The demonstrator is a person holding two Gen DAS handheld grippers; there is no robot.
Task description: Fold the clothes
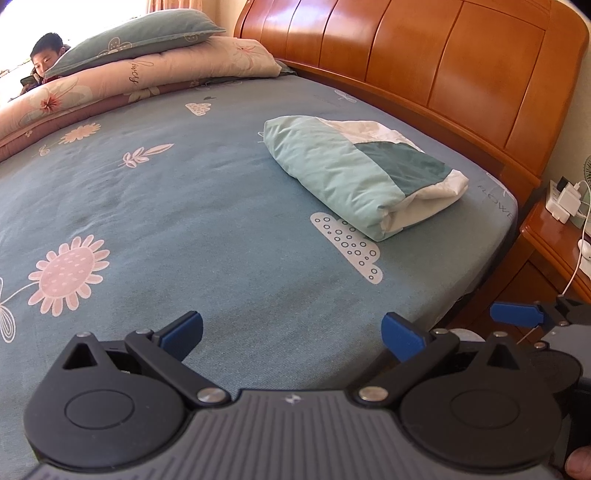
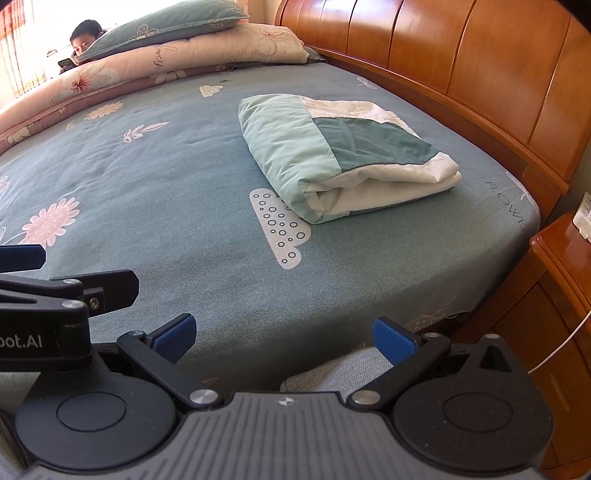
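On the bed: garment (image 2: 343, 158) lies folded; we judge folding done.
Grippers: left gripper (image 1: 291, 334) and right gripper (image 2: 284, 334) both wide, empty.
Next: we retreat or neaten.

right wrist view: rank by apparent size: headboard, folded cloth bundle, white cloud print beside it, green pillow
1. headboard
2. folded cloth bundle
3. green pillow, though farther away, so likely bigger than it looks
4. white cloud print

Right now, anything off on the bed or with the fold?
Nothing major. The folded mint, dark green and white cloth bundle sits askew to the wooden headboard, its white inner layers poking out loosely at the near end. Both grippers, left and right, are open and empty.
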